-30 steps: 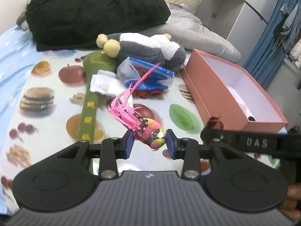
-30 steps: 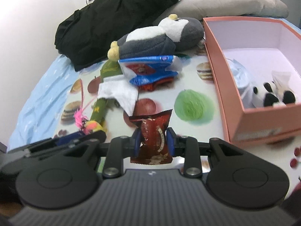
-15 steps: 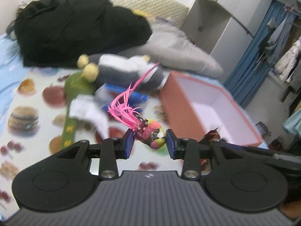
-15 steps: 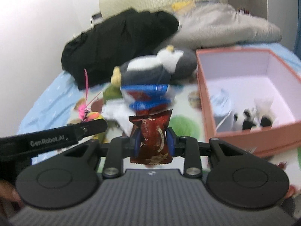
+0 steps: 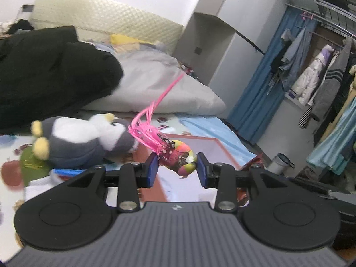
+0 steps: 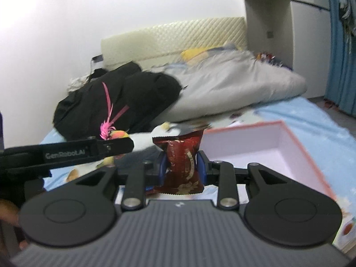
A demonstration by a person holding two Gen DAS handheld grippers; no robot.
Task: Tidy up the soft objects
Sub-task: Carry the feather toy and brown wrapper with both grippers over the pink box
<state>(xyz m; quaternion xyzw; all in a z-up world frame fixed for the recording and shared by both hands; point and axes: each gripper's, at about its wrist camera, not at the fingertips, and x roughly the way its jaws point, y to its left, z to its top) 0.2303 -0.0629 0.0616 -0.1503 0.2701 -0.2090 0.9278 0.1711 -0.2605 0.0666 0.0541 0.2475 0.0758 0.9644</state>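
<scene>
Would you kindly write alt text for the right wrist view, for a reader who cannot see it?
The right gripper clamps a dark red snack packet upright above a bed, with an open pink box just ahead to the right. The left gripper enters from the left, carrying a pink-feathered toy.

A padded cream headboard (image 5: 106,20) stands against the white wall (image 6: 111,11). On the bed, a black coat (image 5: 44,71) is heaped beside a rumpled grey duvet (image 5: 160,89). A blue curtain (image 5: 264,84) hangs by the grey wardrobe (image 5: 235,33), and clothes (image 5: 320,75) hang on a rail further right.
</scene>
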